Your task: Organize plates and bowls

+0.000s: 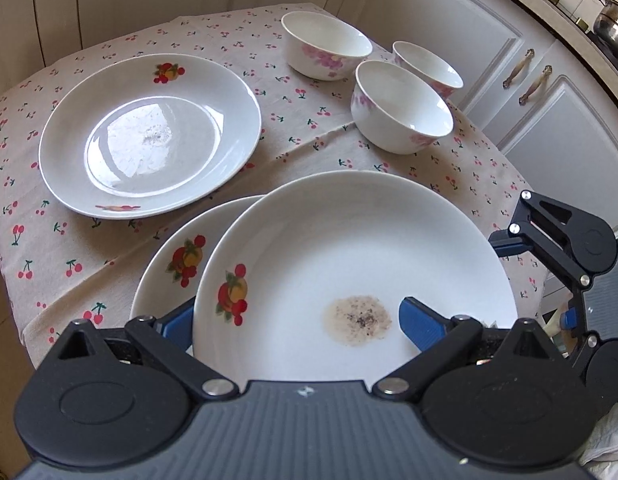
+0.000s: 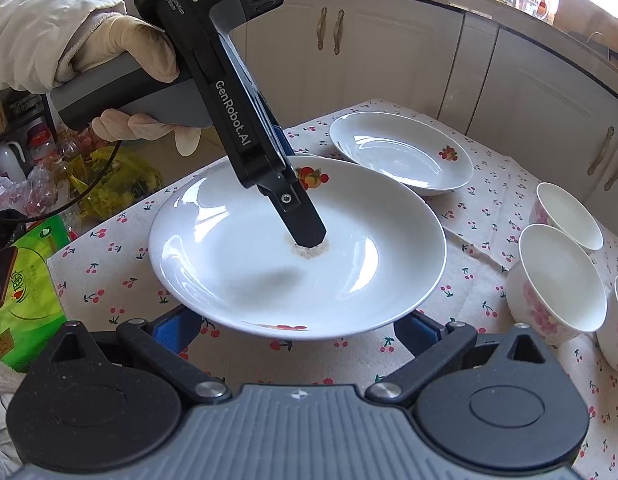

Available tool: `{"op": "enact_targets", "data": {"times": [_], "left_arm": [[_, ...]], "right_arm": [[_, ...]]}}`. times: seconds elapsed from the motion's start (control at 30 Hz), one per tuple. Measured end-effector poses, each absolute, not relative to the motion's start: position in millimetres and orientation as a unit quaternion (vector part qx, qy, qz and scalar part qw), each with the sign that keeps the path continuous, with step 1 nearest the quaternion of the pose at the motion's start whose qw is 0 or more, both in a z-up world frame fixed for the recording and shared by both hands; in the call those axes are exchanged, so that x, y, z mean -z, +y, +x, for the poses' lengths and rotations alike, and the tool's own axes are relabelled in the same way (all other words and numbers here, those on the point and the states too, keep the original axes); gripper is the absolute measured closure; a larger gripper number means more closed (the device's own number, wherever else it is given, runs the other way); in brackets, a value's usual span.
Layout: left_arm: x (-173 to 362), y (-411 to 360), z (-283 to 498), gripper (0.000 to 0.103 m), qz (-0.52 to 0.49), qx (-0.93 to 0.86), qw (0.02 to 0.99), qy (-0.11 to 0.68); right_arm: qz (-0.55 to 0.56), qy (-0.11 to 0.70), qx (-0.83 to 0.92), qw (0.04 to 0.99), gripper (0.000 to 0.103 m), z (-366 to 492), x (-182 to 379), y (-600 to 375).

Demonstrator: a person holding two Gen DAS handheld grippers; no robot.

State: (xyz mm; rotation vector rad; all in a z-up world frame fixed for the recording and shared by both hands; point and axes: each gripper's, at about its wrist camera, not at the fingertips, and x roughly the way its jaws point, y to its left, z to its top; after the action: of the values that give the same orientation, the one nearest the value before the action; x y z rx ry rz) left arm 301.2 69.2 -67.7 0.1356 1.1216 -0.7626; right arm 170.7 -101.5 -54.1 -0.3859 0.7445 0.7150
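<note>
A white plate with a brown stain (image 1: 349, 260) lies off-centre on a second fruit-print plate (image 1: 165, 272) at the table's near edge. My left gripper (image 1: 299, 320) is open and straddles its near rim: one blue finger rests inside the plate, the other is hidden under the rim. In the right wrist view that upper finger (image 2: 303, 220) touches the stain in the plate (image 2: 249, 248). My right gripper (image 2: 297, 328) is open, just short of the plate's rim. A third plate (image 1: 145, 136) and three pink-flowered bowls (image 1: 401, 108) stand farther back.
A cherry-print cloth (image 1: 69, 248) covers the small table. White cabinets (image 1: 549, 120) stand close behind and to the right. A green box (image 2: 25, 300) and yellow bags (image 2: 121, 176) lie off the table's left side. A gloved hand (image 2: 121, 52) holds the left gripper.
</note>
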Motion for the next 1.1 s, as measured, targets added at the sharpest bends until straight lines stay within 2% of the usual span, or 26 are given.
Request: {"op": "enact_targets", "data": {"times": [0.6, 1.1], "left_arm": [[73.4, 63.2, 300.5, 0.003, 0.112, 0.340, 0.779, 0.515], [73.1, 67.0, 303.5, 0.003, 0.110, 0.338, 0.772, 0.527]], "right_arm": [[-0.186, 0.366, -0.334, 0.848, 0.000, 174.1, 54.3, -91.7], [-0.189, 0.371, -0.334, 0.846, 0.000, 175.7, 55.9, -87.3]]}}
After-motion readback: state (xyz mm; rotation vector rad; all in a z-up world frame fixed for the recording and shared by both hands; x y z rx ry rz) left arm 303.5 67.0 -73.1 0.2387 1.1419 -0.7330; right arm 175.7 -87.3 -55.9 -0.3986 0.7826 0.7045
